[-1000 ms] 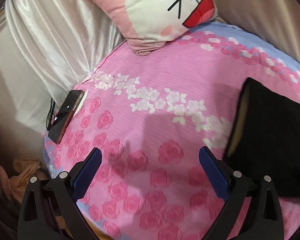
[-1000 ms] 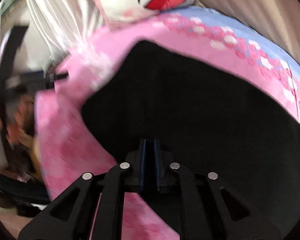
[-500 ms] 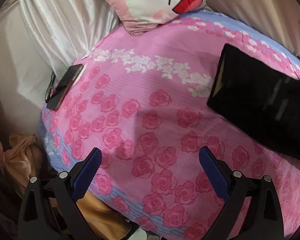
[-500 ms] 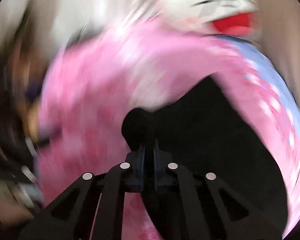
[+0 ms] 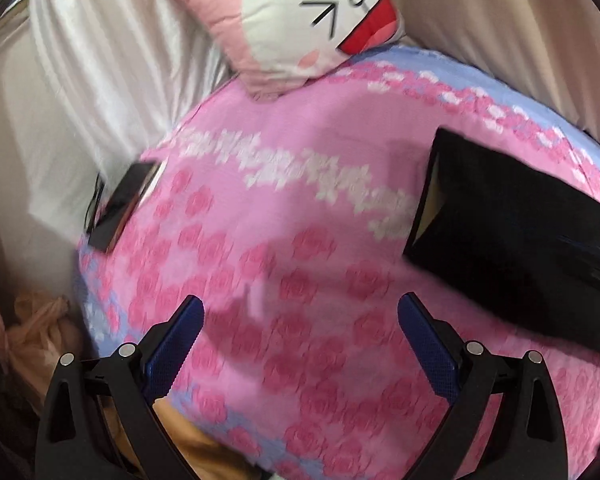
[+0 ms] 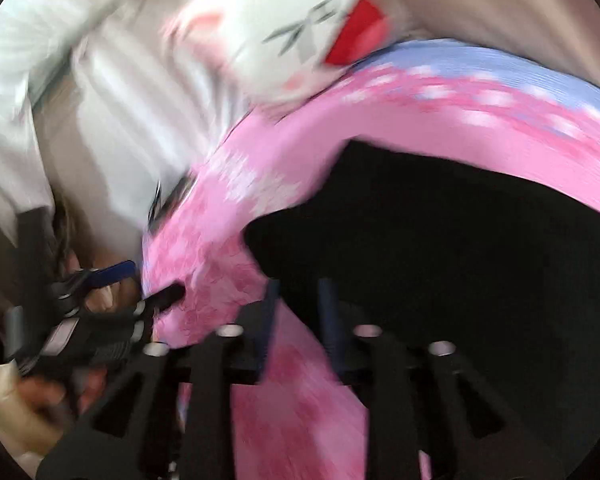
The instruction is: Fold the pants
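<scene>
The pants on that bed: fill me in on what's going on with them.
A person with a claw in each hand is folding black pants on a pink rose-print bedspread. The pants lie as a folded dark slab on the cover. The right claw sits at their near edge, its pads slightly parted; the blur hides whether cloth is between them. The left claw is wide open and empty over bare bedspread. A phone and a cartoon pillow lie untouched.

**Claw states, both hands**

Left claw: jaws spread wide, blue pads facing each other across a broad gap, nothing between them. It also appears at the left edge of the right wrist view, blurred. Right claw: jaws slightly parted, a narrow gap between the blue pads; view heavily blurred, contact unclear.
</scene>
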`<state>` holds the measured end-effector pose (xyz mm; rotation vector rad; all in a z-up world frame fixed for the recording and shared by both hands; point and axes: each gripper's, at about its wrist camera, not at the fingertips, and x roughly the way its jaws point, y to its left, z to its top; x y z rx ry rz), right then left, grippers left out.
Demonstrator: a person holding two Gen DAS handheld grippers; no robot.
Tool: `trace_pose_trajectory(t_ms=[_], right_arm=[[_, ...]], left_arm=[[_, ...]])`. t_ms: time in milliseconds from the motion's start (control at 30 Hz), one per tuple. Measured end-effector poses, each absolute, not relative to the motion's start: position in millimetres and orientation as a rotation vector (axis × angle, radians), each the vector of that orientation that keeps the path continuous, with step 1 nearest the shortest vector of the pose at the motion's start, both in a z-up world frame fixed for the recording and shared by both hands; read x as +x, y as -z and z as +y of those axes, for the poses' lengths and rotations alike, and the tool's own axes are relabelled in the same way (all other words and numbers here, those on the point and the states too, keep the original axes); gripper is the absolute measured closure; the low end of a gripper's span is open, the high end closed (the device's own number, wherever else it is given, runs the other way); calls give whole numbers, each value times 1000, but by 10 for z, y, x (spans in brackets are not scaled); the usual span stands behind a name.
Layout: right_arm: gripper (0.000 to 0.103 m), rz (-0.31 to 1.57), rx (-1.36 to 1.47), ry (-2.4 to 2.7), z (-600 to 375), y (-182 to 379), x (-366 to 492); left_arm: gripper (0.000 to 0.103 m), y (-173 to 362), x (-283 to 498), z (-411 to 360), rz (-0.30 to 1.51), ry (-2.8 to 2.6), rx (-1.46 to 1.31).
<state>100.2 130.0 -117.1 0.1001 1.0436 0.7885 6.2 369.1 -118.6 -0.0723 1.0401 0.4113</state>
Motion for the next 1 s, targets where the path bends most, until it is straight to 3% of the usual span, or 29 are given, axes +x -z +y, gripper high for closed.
trace_pose_trajectory(t_ms=[300,500,667,767,1000], right_arm=[[68,1065,196,-475,129,1254,929],[71,1149,37,-334,-315,1659,715],[70,1090,175,-183,-1134,1393,535],[71,1135,141,-30,-1731,1599,480],[69,1030,317,325,-3572,1442,-71]], left_arm=[[7,998,940,2856,951,-226,20],[5,1843,1143,2635,1101,-285,262],[7,1604,1079,2745,1059,-303,190],[8,1392,1151,2455,1001,-334,277],[7,899,1249,1453,930,-161,238]])
